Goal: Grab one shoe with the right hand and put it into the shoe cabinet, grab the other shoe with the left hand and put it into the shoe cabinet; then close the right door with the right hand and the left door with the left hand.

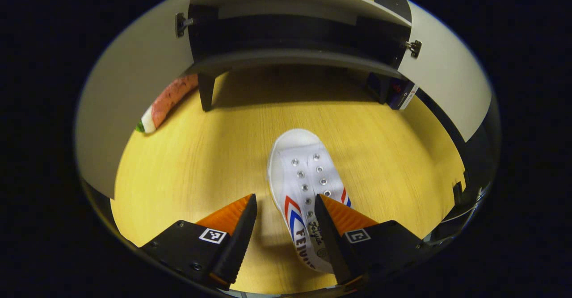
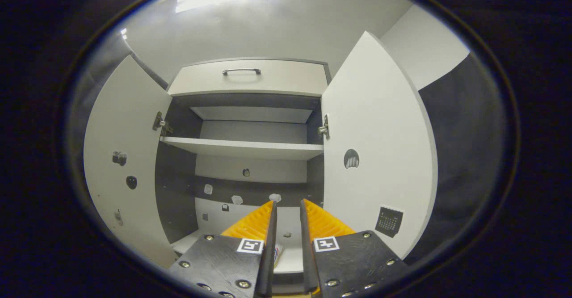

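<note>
1. Left gripper [image 1: 286, 204]: jaws wide apart, hovering over the floor and straddling the heel end of a white shoe [image 1: 304, 186]. The right-hand finger overlaps the shoe's side in the left gripper view; can't tell if it touches. The other finger is clear of the shoe, bare floor between them. Nothing clamped.
2. Right gripper [image 2: 288, 208]: fingers close together with a narrow gap left, nothing between them. Pointed into the lower compartment of the shoe cabinet [image 2: 250, 148].
3. Shoe: lies on the yellow wood floor [image 1: 192, 164], toe toward the cabinet, near its front but not inside. White, with metal eyelets and red-blue stripes on the side.
4. A small bit of white with a red-blue mark [image 2: 278, 252] peeks past the right gripper's left finger on the cabinet's bottom shelf; too hidden to identify.
5. Cabinet: left door [image 2: 123, 164] and right door [image 2: 380, 155] both swung open. Middle shelf [image 2: 241, 147] bare. Closed drawer with handle [image 2: 241, 71] on top.
6. Red-and-white elongated object [image 1: 167, 103] lies on the floor by the cabinet's left leg. A dark box [image 1: 400, 93] sits near the right leg.
</note>
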